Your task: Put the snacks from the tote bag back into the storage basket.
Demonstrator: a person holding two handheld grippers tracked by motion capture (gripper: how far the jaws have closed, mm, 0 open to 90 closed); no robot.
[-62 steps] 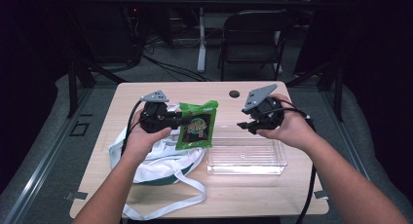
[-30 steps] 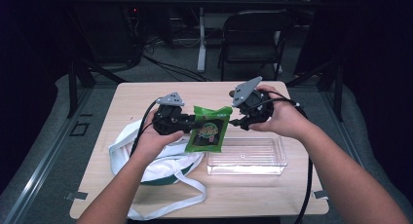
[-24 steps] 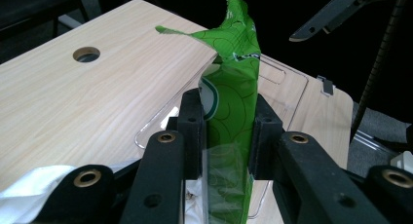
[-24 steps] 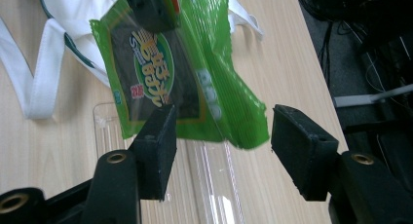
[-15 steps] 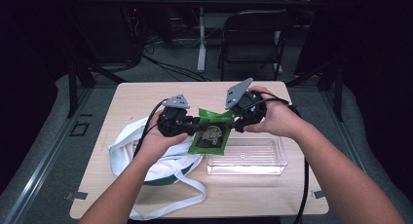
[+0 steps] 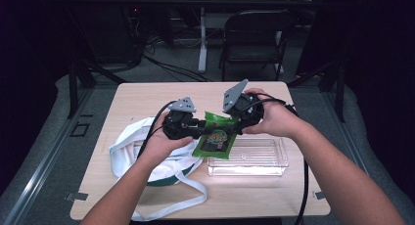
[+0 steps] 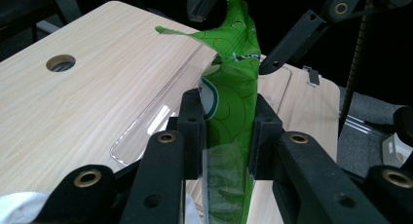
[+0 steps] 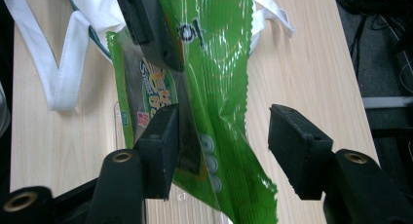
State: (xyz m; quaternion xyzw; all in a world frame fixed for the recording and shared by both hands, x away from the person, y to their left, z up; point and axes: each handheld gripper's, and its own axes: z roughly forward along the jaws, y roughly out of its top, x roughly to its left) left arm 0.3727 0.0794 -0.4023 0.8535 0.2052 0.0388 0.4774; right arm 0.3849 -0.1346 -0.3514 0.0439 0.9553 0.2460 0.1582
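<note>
One green snack packet (image 6: 216, 138) pinched in left gripper (image 7: 225, 131), right gripper (image 8: 223, 141) wide around it

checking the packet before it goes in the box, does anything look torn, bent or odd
No tear shows. The glossy green snack packet is twisted and creased where the left tool clamps it above the clear plastic box. The right tool straddles its edge with the jaws apart, so one grip alone holds it.

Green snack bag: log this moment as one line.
left gripper shut on green snack bag | right gripper open around its edge | bag above clear tray
</note>
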